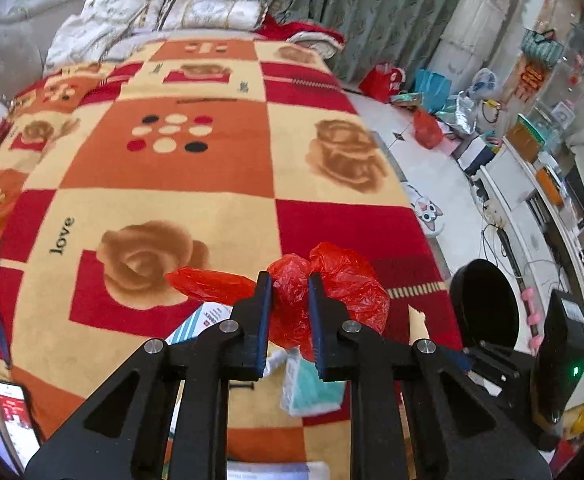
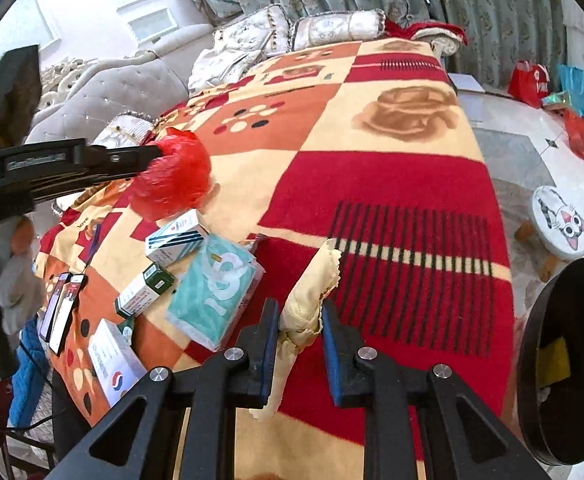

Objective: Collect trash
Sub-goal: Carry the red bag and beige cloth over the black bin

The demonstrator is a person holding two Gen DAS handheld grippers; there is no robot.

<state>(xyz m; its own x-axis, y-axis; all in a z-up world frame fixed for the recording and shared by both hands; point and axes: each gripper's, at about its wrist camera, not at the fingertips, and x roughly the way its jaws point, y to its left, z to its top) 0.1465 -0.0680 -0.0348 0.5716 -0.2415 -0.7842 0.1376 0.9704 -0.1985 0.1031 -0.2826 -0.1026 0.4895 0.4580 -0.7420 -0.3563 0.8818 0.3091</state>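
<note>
**A:** What have your two claws got hold of?

**B:** My left gripper (image 1: 290,286) is clamped tight on a crumpled red plastic bag (image 1: 332,284). In my left wrist view it bulges out between the blue pads at lower centre, with one tail sticking out to the left. In my right wrist view the same bag (image 2: 174,178) hangs at the tip of that left gripper (image 2: 154,160), which reaches in from the left edge of the frame, above the blanket.

**A:** And the right one?

**B:** My right gripper (image 2: 301,316) is pinched narrow on a pale yellow wrapper (image 2: 312,292). It stands up between the pads at lower centre, its torn top edge leaning to the right.

**A:** What lies under them?

**B:** A checked blanket (image 2: 372,184) in red, orange and cream. To the left of my right claw lie a teal tissue pack (image 2: 216,292) and several small boxes; the white and blue box (image 2: 176,236) sits just under the red bag.

**A:** Where is the bin?

**B:** A black round bin (image 2: 564,364) shows at the lower right edge of my right wrist view, with something yellow inside. In the left wrist view its black rim (image 1: 484,304) sits at lower right, beside the blanket.
</note>
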